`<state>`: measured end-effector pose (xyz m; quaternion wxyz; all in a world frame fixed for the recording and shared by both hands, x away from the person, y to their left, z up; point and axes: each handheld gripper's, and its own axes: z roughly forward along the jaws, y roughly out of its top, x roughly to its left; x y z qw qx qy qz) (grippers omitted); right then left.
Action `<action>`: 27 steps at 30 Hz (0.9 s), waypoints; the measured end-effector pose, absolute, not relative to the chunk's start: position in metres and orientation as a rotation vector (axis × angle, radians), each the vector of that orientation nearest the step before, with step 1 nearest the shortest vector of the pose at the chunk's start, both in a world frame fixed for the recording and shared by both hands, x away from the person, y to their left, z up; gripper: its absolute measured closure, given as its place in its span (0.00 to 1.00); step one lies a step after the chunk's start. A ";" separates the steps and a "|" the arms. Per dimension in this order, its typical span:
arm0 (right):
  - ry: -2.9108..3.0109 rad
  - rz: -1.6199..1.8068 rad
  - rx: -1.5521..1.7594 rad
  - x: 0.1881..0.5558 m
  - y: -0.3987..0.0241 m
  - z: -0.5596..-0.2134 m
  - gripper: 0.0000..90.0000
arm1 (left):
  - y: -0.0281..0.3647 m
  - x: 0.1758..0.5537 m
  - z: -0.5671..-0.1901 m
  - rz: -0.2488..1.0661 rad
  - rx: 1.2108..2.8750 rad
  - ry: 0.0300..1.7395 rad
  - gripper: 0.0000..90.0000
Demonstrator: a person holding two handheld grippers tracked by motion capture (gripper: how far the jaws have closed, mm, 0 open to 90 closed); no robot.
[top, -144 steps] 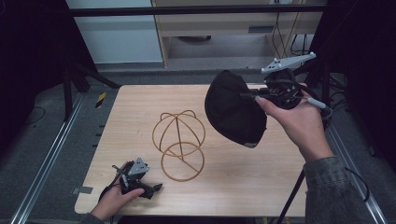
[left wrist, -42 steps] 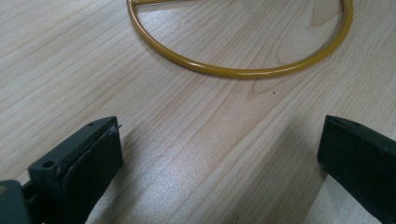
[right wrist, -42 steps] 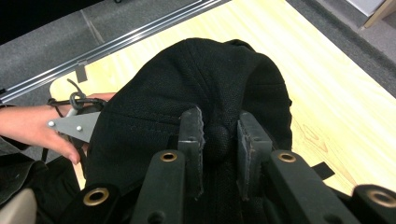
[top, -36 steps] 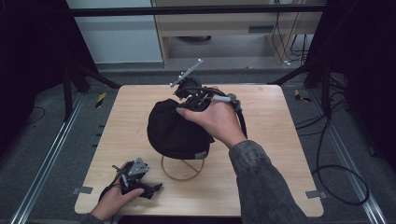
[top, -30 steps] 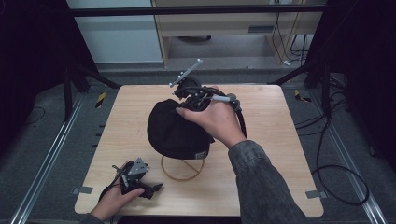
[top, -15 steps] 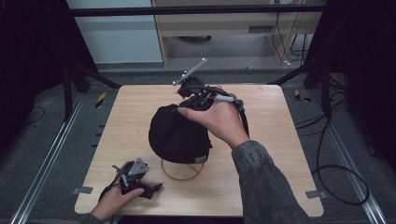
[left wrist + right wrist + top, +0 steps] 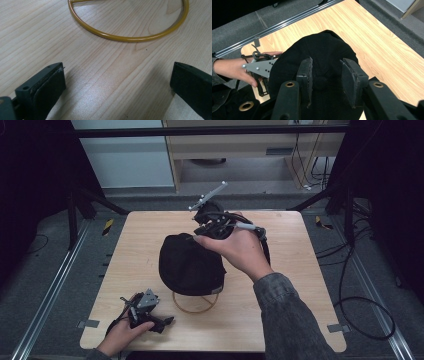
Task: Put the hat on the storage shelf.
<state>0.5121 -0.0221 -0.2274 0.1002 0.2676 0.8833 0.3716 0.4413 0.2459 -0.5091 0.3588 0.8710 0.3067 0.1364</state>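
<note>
A black cap sits over a gold wire stand, whose base ring shows under its brim. My right gripper hovers at the cap's far top edge. Its jaws have just been opening. In the right gripper view the cap's crown lies beyond the gap of the right gripper, and the pads do not press on it. My left gripper rests on the table's front left, open. In the left gripper view the gap of the left gripper holds nothing and faces the ring.
The wooden table is bare to the right of the cap. Metal rails run along the floor at the left. Cables lie on the floor at the right. The left hand's grey plate shows past the cap.
The cap, first held in the air right of the bare stand, has come down over it. The right gripper's jaws have let go and drawn slightly back. The left gripper has kept still.
</note>
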 end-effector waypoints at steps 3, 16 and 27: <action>2.606 1.109 0.780 0.509 -0.024 -0.226 0.68 | 0.246 0.441 -0.509 0.352 2.247 0.791 0.00; 2.560 1.131 0.771 0.495 -0.038 -0.224 0.54 | 0.246 0.441 -0.509 0.352 2.247 0.791 0.00; 2.473 1.125 0.822 0.488 -0.059 -0.226 0.25 | 0.246 0.441 -0.509 0.352 2.247 0.791 0.00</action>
